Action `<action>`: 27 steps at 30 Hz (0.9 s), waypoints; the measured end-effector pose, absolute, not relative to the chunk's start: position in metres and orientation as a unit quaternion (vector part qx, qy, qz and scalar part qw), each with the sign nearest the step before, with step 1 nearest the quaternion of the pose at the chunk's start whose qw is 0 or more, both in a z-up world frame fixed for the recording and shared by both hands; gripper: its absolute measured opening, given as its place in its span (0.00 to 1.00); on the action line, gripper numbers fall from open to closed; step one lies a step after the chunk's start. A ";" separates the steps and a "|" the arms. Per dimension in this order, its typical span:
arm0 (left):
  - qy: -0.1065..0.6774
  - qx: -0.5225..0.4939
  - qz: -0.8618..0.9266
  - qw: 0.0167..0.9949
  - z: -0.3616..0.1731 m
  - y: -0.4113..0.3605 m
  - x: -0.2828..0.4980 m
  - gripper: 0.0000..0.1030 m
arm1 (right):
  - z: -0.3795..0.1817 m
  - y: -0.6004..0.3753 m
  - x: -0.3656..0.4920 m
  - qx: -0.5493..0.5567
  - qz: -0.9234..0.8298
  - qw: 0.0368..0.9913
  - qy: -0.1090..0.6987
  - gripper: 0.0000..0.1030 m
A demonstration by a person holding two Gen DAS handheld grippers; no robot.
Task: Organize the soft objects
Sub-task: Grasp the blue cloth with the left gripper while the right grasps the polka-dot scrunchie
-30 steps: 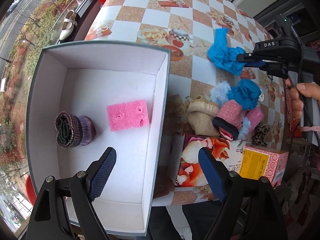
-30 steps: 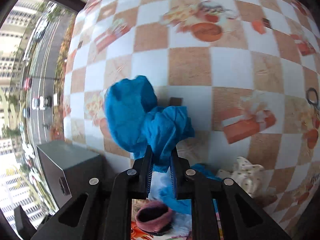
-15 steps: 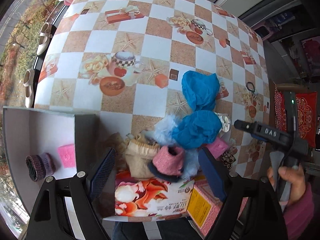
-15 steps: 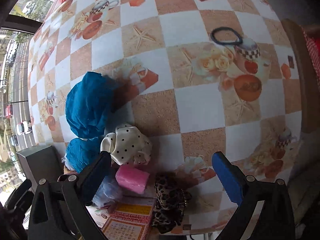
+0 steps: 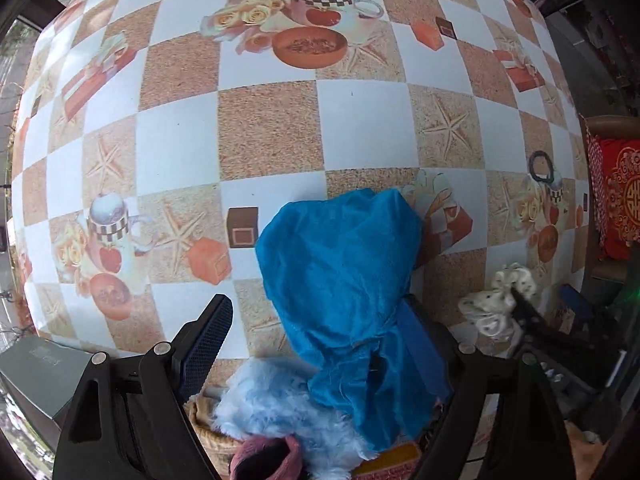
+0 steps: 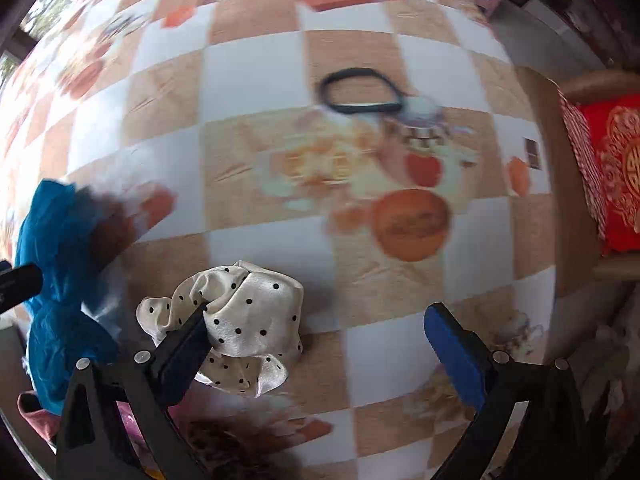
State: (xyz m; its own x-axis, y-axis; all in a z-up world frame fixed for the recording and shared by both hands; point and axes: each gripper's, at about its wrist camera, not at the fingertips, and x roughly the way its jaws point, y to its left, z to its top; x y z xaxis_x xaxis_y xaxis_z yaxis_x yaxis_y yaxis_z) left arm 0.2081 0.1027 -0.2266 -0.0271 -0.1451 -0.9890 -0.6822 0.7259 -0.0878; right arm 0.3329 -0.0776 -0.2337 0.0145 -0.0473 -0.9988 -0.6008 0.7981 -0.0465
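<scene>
Pointing down at the checkered worktop [image 5: 272, 128], the left tool [image 5: 316, 332] stands open, with the blue cloth [image 5: 344, 264] between its fingers but not pressed. The right tool [image 6: 320, 332] is wide open too; its left finger [image 6: 184, 344] touches the white dotted cloth [image 6: 248, 320], which lies on the worktop.

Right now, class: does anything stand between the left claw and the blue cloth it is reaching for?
Nothing visible does. The left claw stands open directly over the blue cloth, whose folds already lie between its fingers. The fluffy pale-blue item sits nearer the camera, beside the cloth.
</scene>
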 end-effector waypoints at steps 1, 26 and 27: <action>0.682 -0.305 0.214 0.629 -0.229 0.102 0.210 0.84 | -0.231 -0.089 0.343 -0.215 0.209 0.670 0.679 0.99; 0.698 -0.289 0.254 0.604 -0.277 0.108 0.228 0.99 | -0.262 -0.040 0.301 -0.243 0.295 0.624 0.681 1.00; 0.695 -0.290 0.255 0.606 -0.276 0.107 0.227 0.98 | -0.262 -0.038 0.295 -0.249 0.297 0.624 0.678 0.99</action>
State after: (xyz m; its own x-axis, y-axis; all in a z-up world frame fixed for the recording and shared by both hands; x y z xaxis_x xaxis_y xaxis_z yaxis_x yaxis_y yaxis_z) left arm 0.2275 0.1074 -0.2755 -0.0975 -0.0935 -0.9908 -0.7120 0.7022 0.0038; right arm 0.2948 -0.0380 -0.2619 -0.0970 0.0339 -0.9947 -0.7088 0.6993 0.0929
